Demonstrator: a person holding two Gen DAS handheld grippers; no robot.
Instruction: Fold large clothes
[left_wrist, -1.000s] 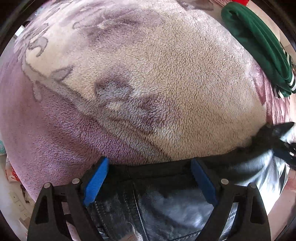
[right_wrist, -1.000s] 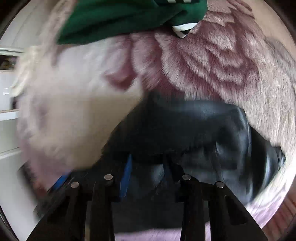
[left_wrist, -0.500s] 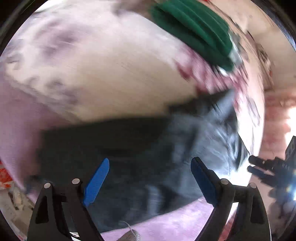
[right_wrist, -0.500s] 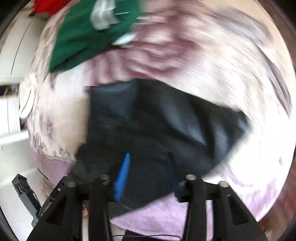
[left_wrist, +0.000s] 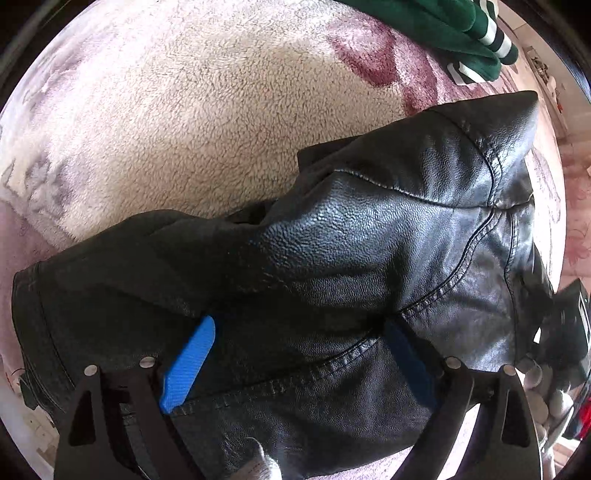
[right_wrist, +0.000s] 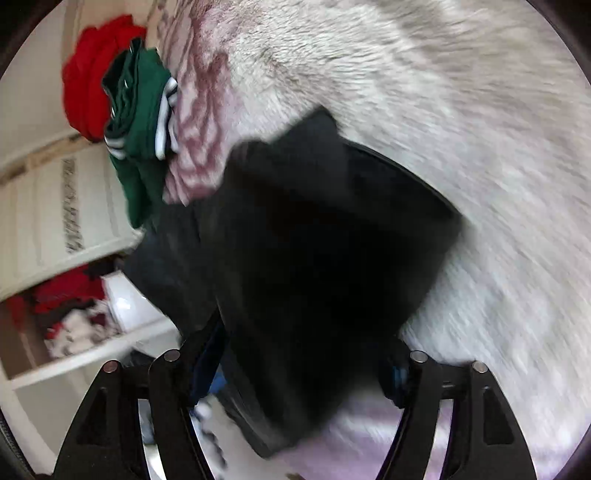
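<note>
Black leather jacket (left_wrist: 369, 266), bunched and creased, on a fleecy cream and purple blanket (left_wrist: 192, 110); stitched seams and pebbled grain sharp in the left wrist view; same jacket (right_wrist: 317, 251) blurred and dark in the right wrist view, on the blanket (right_wrist: 480, 129). Left claw (left_wrist: 299, 354) spread wide over the jacket, blue pads (left_wrist: 188, 365) against the leather, nothing pinched between them. Right claw (right_wrist: 295, 365) likewise wide apart, straddling a jacket fold; grip on the fold not discernible through blur. Green striped garment (left_wrist: 436, 26) at the blanket's far edge, apart from the jacket; red garment (right_wrist: 88, 74) just beside the green one (right_wrist: 140, 122).
</note>
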